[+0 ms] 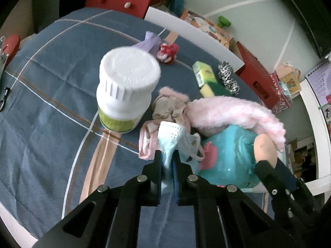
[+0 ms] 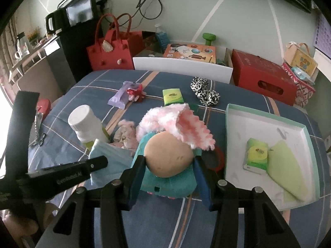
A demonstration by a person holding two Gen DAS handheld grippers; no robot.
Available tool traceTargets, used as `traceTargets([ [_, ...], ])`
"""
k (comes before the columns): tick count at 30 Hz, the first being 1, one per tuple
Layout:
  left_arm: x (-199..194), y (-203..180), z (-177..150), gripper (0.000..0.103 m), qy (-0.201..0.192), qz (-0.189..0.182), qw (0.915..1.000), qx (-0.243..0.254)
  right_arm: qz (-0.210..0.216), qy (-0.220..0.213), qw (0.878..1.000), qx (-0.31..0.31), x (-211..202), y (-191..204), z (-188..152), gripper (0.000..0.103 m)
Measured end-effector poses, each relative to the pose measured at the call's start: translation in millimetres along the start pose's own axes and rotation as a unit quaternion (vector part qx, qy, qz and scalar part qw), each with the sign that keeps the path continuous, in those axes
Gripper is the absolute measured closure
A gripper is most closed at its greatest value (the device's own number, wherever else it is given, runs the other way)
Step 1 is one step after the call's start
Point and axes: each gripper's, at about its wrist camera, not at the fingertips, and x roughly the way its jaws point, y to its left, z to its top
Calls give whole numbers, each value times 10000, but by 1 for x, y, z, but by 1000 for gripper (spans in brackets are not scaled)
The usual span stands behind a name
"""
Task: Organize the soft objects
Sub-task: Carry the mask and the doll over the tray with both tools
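The left gripper (image 1: 167,161) had pinched the blue face mask (image 1: 169,138); the right gripper (image 2: 169,165) clasped the doll (image 2: 168,159) — its open box (image 2: 298,128) lay just rightward.

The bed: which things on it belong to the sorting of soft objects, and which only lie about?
For the job:
- face mask, held in the left gripper
- doll, between the right gripper jaws
- leopard scrunchie
- box tray

Lying about:
- white bottle
- red bag
- green dumbbell
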Motion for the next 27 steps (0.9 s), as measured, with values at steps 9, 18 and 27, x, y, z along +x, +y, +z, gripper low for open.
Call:
traceTargets([
  [9, -45, -7, 0, 96, -607, -62, 9980, 140, 128, -229, 9996, 41, -31, -2, 0, 53],
  [18, -92, -33, 3, 96, -1341, -66, 9900, 424, 72, -812, 9966, 129, -77, -11, 7, 53],
  [27, -119, -92, 11, 96, -1586, -381, 9818, 970, -564, -913, 9918, 690, -98, -61, 16, 53],
])
